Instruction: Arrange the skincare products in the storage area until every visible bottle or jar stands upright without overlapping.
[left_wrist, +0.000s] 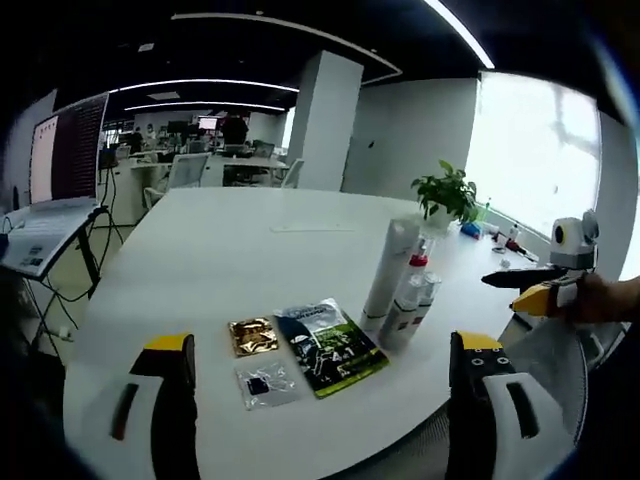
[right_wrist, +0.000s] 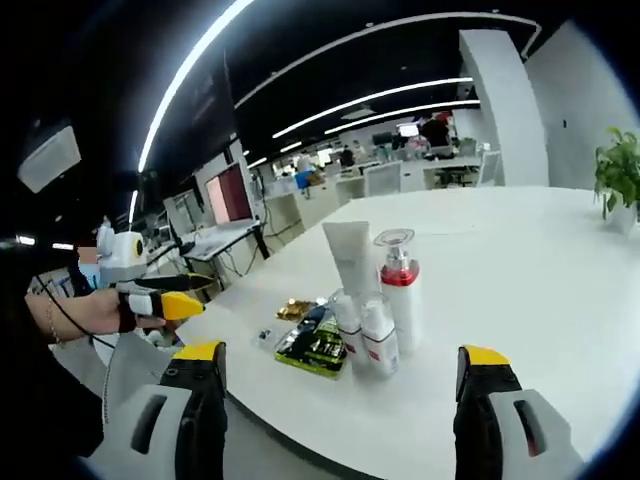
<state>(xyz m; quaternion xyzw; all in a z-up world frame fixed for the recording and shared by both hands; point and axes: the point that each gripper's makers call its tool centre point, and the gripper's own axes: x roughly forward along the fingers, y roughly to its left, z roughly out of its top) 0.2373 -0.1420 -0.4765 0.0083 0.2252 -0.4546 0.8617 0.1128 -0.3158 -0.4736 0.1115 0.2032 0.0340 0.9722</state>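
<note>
nothing is held yet. the left gripper and right gripper are both spread apart. the bottles stand upright just ahead of them, beside flat packets. next, a careful reach is needed.

L gripper: jaws wide apart at bottom of left gripper view, nothing btwn them. R gripper: jaws wide apart at bottom of right gripper view, also empty. R hand at right edge; L hand at left edge.
</note>
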